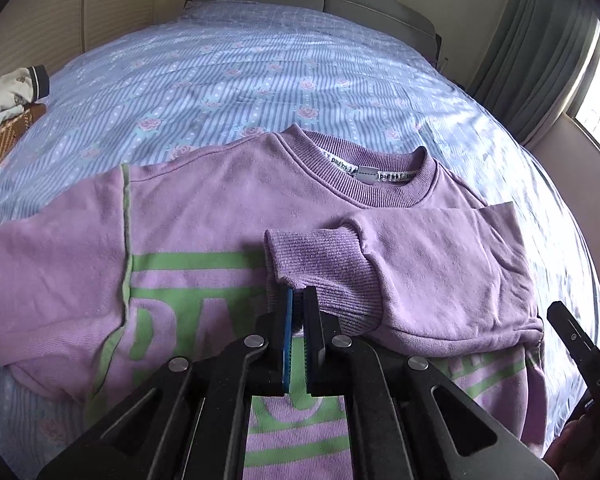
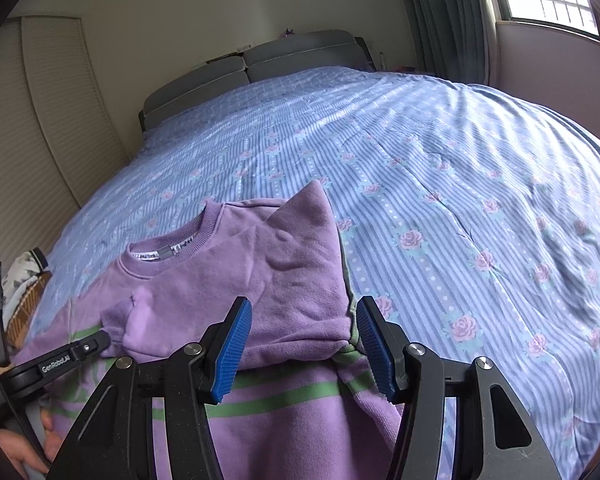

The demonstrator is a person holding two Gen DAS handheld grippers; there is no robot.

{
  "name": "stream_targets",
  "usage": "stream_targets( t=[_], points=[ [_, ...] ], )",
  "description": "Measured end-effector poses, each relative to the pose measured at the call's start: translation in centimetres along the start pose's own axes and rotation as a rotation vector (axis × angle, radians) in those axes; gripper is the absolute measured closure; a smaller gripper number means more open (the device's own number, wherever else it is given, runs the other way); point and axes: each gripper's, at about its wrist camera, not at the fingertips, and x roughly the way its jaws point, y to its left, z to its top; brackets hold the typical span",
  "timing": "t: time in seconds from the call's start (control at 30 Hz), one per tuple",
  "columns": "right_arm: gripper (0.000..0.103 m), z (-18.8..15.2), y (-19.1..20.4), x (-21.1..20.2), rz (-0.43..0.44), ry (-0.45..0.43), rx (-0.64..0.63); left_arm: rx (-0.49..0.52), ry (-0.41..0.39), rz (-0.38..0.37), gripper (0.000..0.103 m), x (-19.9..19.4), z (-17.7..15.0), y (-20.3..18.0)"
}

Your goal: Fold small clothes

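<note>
A blue rose-print bed (image 2: 460, 168) carries a lilac sweatshirt (image 1: 204, 216) lying face up near its foot, one sleeve folded across the chest. The left tongs (image 1: 298, 300) are pinched on that sleeve's ribbed cuff (image 1: 320, 264). The right tongs (image 2: 304, 344) gape wide over the folded shoulder, holding nothing.

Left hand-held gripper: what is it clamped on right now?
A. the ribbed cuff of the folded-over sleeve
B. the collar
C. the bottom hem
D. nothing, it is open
A. The left hand-held gripper is shut on the ribbed cuff of the sleeve laid across the lilac sweatshirt with green print; the right hand-held gripper hangs open.
</note>
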Motion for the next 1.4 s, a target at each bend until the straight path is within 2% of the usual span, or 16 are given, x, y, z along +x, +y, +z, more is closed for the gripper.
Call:
stream_targets(
  t=[0.1,0.27,0.47,0.57,0.73,0.8,1.03,1.13,1.27,1.3,1.37,1.4],
  points=[
    [0.047,0.2,0.5,-0.3,-0.005,-0.008,-0.035,-0.014,0.019,-0.003,0.097,-0.1,-0.6,0.5],
    [0.047,-0.1,0.4,0.1,-0.031,0.033,-0.06,0.007,0.014,0.03,0.097,0.5,-1.2,0.3],
    [0.047,-0.5,-0.4,1.2,-0.119,0.103,-0.115,0.038,0.014,0.054,0.096,-0.1,-0.9,-0.4],
    [0.047,-0.6,-1.2,1.8,-0.12,0.142,-0.083,0.078,-0.017,0.056,0.096,-1.5,-0.7,-1.7],
    [0.047,-0.4,-1.0,1.2,-0.134,0.115,-0.104,0.133,-0.092,0.042,0.094,-3.3,0.1,-3.9],
    [0.047,-0.5,-0.9,1.5,-0.152,0.124,-0.125,0.133,-0.083,0.047,0.09,-2.7,0.4,-4.2],
    [0.044,-1.6,-0.9,2.7,-0.215,0.191,-0.176,0.045,0.023,0.122,0.09,0.6,-0.3,-0.9],
    [0.043,-1.9,-0.7,2.9,-0.223,0.206,-0.188,0.042,0.021,0.127,0.089,0.4,-0.9,-0.1],
    [0.043,-1.3,-0.9,2.1,-0.205,0.178,-0.154,0.051,0.007,0.111,0.087,-0.7,-1.0,-0.3],
    [0.043,-1.0,-0.9,1.7,-0.197,0.165,-0.142,0.053,-0.001,0.107,0.08,-1.2,-0.9,-0.2],
    [0.041,-0.6,-0.7,0.7,-0.185,0.135,-0.132,0.059,-0.022,0.114,0.058,-2.4,-0.8,0.0],
    [0.041,-0.5,-0.4,0.2,-0.18,0.122,-0.132,0.064,-0.036,0.124,0.042,-3.2,-0.8,0.2]
  ],
)
